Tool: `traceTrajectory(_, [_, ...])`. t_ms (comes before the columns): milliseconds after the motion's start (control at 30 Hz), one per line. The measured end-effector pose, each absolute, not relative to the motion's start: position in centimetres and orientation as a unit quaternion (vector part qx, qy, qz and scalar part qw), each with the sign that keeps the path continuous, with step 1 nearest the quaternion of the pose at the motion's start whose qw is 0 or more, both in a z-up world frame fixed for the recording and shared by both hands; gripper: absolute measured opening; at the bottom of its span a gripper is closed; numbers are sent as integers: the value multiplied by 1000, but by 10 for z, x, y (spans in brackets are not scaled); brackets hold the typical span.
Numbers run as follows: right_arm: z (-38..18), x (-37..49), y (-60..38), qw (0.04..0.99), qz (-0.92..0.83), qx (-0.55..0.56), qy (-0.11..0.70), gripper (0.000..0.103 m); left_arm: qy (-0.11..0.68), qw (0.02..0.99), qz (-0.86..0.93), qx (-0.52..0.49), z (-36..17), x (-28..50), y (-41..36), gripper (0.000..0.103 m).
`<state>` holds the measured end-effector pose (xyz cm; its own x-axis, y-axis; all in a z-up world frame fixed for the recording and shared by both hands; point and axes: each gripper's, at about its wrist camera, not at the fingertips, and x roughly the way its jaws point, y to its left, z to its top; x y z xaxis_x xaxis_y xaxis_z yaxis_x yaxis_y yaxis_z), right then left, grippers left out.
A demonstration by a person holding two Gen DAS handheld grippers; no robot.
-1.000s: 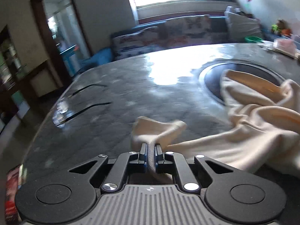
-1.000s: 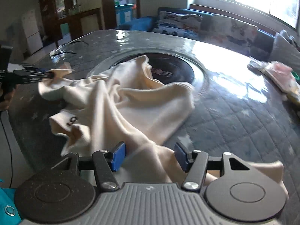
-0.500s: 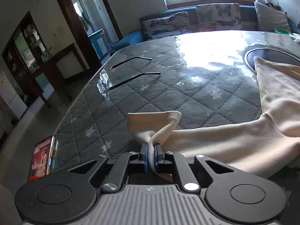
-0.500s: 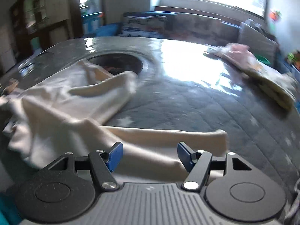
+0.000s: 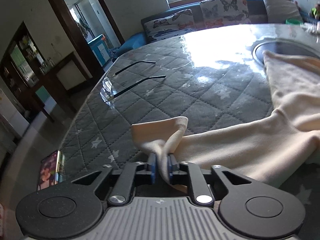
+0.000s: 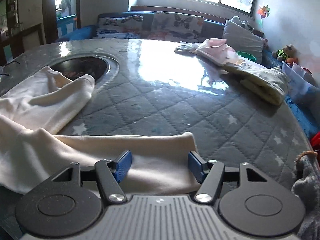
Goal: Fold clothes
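Note:
A cream garment lies spread on the quilted grey table. Its left sleeve cuff is bunched up between the blue pads of my left gripper. Those jaws are opening, and a small gap shows beside the cloth. In the right wrist view the garment fills the left side. Its other sleeve runs flat across the table under my right gripper. The right jaws stand wide apart above the cuff end and are closing slightly, and the pads press on nothing.
A pair of glasses lies near the table's left edge and a phone at the near corner. A dark round inset sits mid-table. Folded clothes and a pink pile lie far right. A grey knit hangs at the right edge.
The left jaws, shut tight on the cuff before, have parted a little. My right gripper has swept right along the other sleeve to its cuff end, which now lies flat.

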<state>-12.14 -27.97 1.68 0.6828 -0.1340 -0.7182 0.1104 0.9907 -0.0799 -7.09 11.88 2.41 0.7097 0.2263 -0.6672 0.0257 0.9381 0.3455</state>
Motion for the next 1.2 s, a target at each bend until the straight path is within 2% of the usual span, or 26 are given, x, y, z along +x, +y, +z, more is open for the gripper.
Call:
traceTrajectory(133, [28,-127,-278,918,-77,-44,387,63,364,916,31,165,36,-84,115,34])
traceTrajectory(267, [48,-138,-258,929,-21,-62,364,63,338,925,-61,164,52,-110,92,34])
traceTrajectory(533, [72,-146,-180,905,214,-77,361,59,313,897,-267,161,62,-159,26,35])
traceTrajectory(867, [54,-156,-84,850,339,-163,368,52,310,873,-304,221,39,-175,-4,36])
traceTrajectory(933, [51,-156,-75,849,343,-172,364,48,311,872,-299,231,34,-175,-5,35])
traceTrajectory(1100, [42,-155,-63,849,333,-197,359,37,309,871,-295,242,26,-177,-3,19])
traceTrajectory(1200, [39,-154,-63,852,324,-201,358,20,298,875,-291,245,27,-180,-4,9])
